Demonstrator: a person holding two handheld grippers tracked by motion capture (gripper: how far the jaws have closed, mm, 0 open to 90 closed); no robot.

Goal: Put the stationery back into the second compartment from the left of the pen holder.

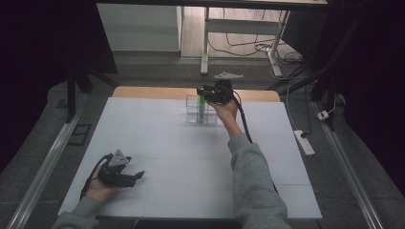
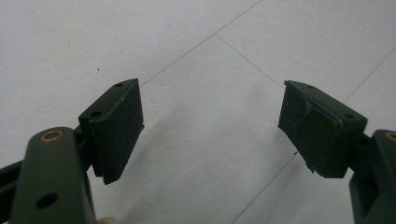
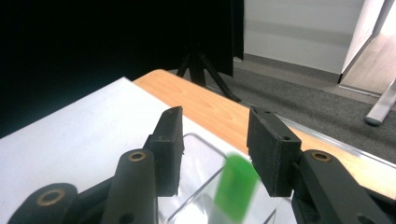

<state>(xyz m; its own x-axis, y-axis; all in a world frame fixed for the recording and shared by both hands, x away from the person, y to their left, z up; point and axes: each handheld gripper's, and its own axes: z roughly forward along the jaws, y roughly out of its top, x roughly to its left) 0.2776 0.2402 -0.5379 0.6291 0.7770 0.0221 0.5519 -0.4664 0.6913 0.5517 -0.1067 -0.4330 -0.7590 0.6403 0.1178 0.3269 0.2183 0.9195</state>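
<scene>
High view: 2 grippers, left (image 1: 138, 175) & right (image 1: 202, 90), fingers apart; 1 green piece (image 1: 202, 101) in clear box (image 1: 193, 114).

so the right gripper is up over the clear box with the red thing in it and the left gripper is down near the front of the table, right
Nearly: the thing in the clear box is green, not red, as the right gripper view shows. The right gripper is over the box, and the left gripper is near the table's front.

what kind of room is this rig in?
Likely a lab or recording workspace: a white-covered table ringed by black curtains, a tripod, and a floor power strip with loose cables.
</scene>
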